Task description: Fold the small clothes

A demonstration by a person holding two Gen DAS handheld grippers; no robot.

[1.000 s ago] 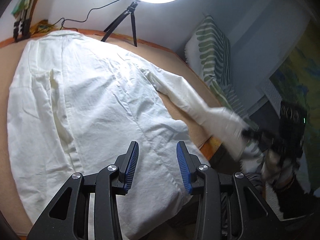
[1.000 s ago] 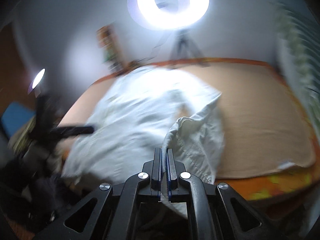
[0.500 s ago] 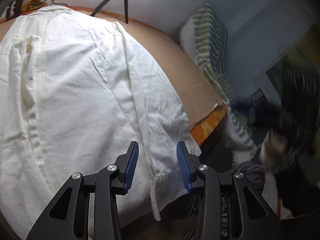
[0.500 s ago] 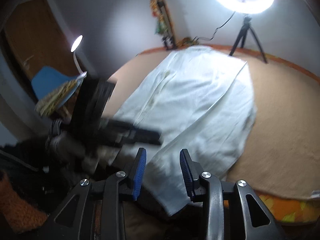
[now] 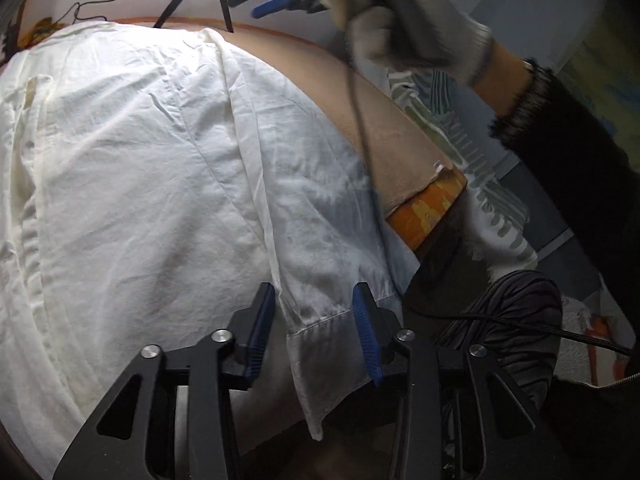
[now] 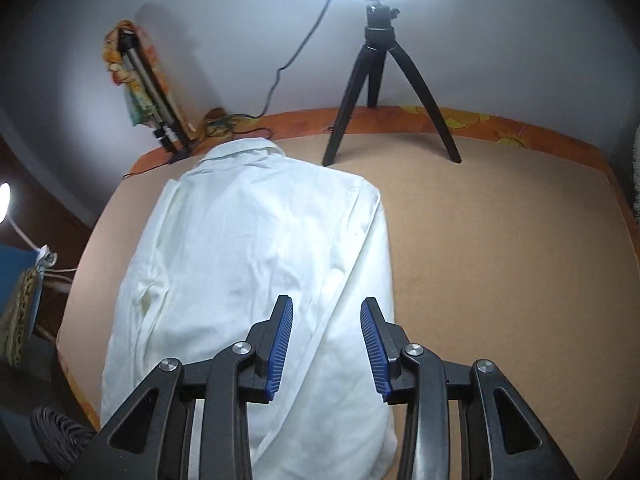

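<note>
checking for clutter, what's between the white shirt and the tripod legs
Nothing: bare tan table between the white shirt and the tripod, in the right wrist view.

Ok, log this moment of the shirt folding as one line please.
stage: sleeve folded in | left hand-held gripper: closing around cuff | right hand-held gripper: open, empty, above white shirt

The white shirt (image 6: pixel 256 272) is thin, matt, creased cloth lying on a smooth matt tan board (image 6: pixel 500 272). At twelve o'clock, the tripod (image 6: pixel 384 80) looks like matt black plastic. The left gripper (image 5: pixel 316 332) has ribbed blue pads (image 5: pixel 366 340), black plastic arms and shiny metal screws.
</note>
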